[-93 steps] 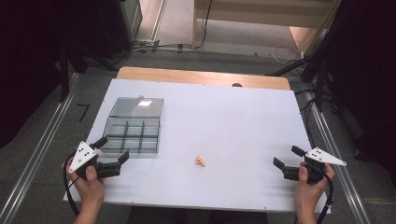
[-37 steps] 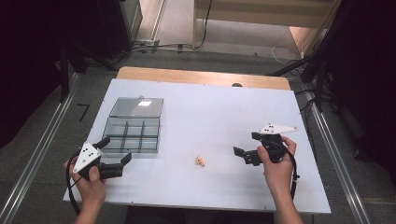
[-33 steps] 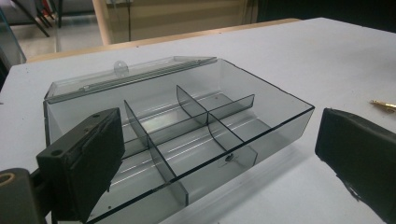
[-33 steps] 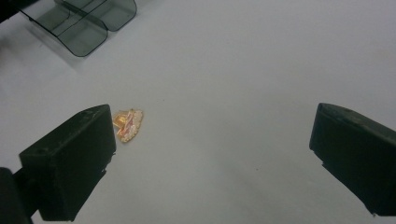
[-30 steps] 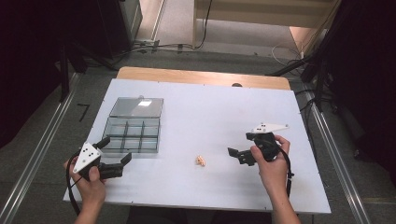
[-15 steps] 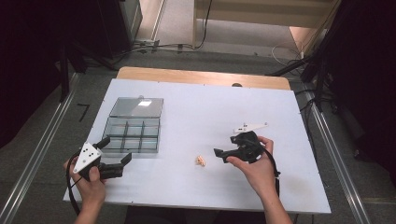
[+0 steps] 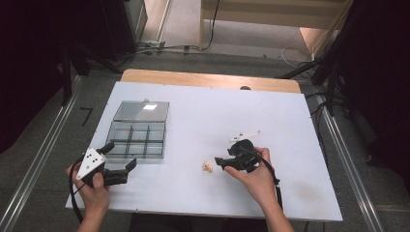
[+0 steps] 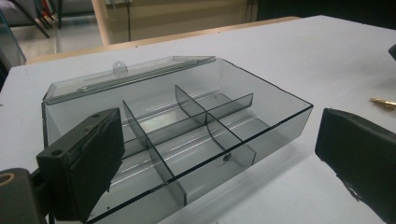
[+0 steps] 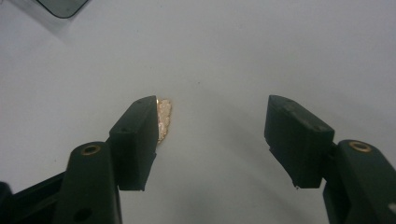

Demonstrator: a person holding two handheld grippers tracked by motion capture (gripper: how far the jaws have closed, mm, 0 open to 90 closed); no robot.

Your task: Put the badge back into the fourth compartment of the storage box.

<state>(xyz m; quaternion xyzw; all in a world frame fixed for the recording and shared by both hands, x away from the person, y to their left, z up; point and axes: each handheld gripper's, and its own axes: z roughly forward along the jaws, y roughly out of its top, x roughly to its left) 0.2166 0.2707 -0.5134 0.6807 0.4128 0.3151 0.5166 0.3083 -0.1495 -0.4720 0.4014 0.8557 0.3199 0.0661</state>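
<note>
A small heap of gold-coloured pieces [image 7: 207,166] lies on the white table [image 7: 290,125] near its middle front. My right gripper [image 7: 223,155] points left at the heap from just beside it. In the right gripper view the heap [image 9: 164,116] peeks out past the tip of the left jaw of the right gripper [image 9: 212,121]. Those jaws have just been closing and stand open with bare table between them. A clear smoky compartment box [image 7: 138,137] with its lid folded back sits at the left. My left gripper [image 7: 120,154] rests open in front of the box [image 8: 187,135].
The box's open lid [image 7: 141,110] lies flat behind it. A wooden strip [image 7: 208,79] runs along the table's far edge. Cables [image 7: 333,111] hang off the right side. One gold piece [image 8: 385,103] shows at the right edge of the left gripper view.
My right hand has moved left and a little lower, up to the gold heap, and its jaws stand narrower than before. The left hand has kept still.
</note>
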